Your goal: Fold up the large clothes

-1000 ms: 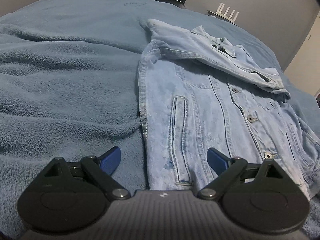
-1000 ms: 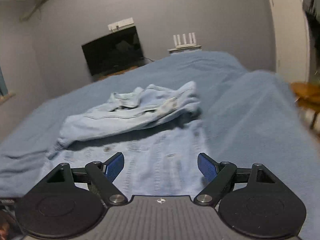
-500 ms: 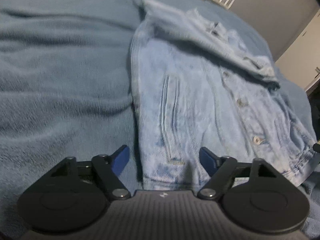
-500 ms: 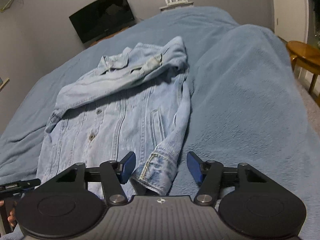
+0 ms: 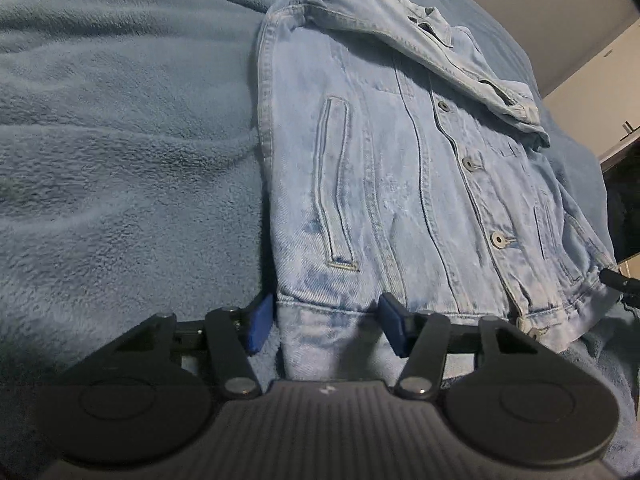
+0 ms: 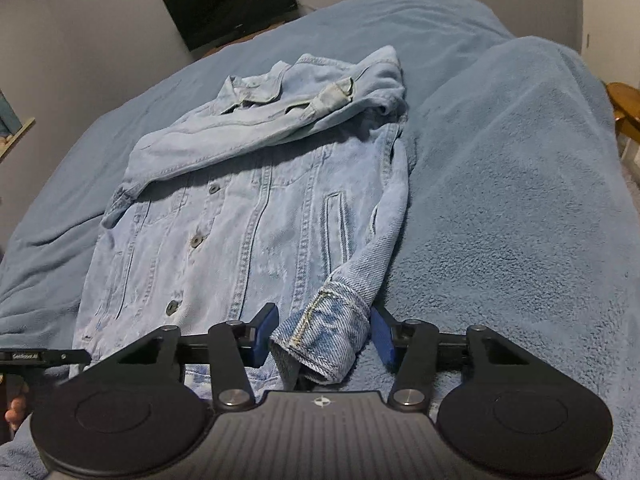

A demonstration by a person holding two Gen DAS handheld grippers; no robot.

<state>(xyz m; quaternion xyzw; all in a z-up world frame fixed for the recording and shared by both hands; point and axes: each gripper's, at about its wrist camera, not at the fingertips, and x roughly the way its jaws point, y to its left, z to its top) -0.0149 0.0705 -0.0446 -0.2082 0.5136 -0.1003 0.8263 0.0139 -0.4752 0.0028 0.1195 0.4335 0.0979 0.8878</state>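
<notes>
Now that both grippers have dropped to the denim jacket (image 5: pixel 400 168) lying mid-frame on the bed (image 5: pixel 120 160), we note left gripper (image 5: pixel 326 328) open astride the hem corner, right gripper (image 6: pixel 324 334) open around the cuff (image 6: pixel 324 336), poised to pinch.

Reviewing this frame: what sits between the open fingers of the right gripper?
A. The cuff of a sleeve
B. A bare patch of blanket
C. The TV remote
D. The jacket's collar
A. In the right wrist view the right gripper stands open with the turned-up sleeve cuff of the denim jacket between its blue pads; the collar lies at the far end.
</notes>
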